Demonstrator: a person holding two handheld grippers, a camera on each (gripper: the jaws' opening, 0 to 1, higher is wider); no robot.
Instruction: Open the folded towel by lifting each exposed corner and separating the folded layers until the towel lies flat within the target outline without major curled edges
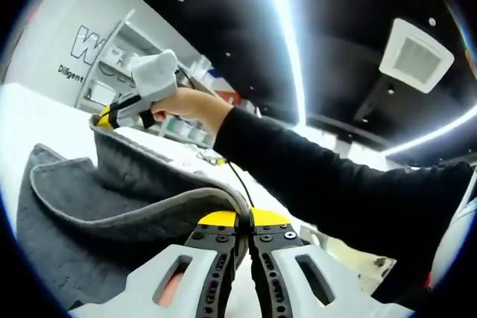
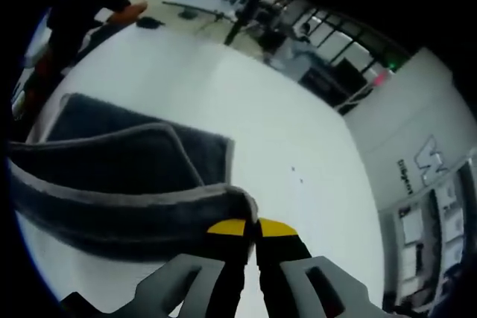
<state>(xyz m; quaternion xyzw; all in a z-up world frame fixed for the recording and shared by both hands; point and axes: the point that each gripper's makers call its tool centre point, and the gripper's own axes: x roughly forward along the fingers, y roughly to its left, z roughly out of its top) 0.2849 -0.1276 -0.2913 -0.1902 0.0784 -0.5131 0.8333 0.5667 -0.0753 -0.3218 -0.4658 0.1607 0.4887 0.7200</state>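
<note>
1. The left gripper (image 1: 248, 223) has its jaws clenched on the hem of the grey towel (image 1: 112, 199), which drapes away from the jaws to the white surface (image 2: 246, 109) below.
2. The right gripper (image 2: 253, 230) pinches another edge between its jaws; in the left gripper view it (image 1: 112, 115) holds a raised corner.
3. Risk: uneven pulling could slip a hem free, letting layers fall back curled.

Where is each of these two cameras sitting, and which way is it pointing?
Left gripper view: rides the left tool, facing along its shut tips pinching the grey towel; the person's sleeve and hand hold the right tool at another corner.
Right gripper view: rides the right tool, looking down across the white table; tips clamp the towel's edge.
Shared: the towel.
</note>
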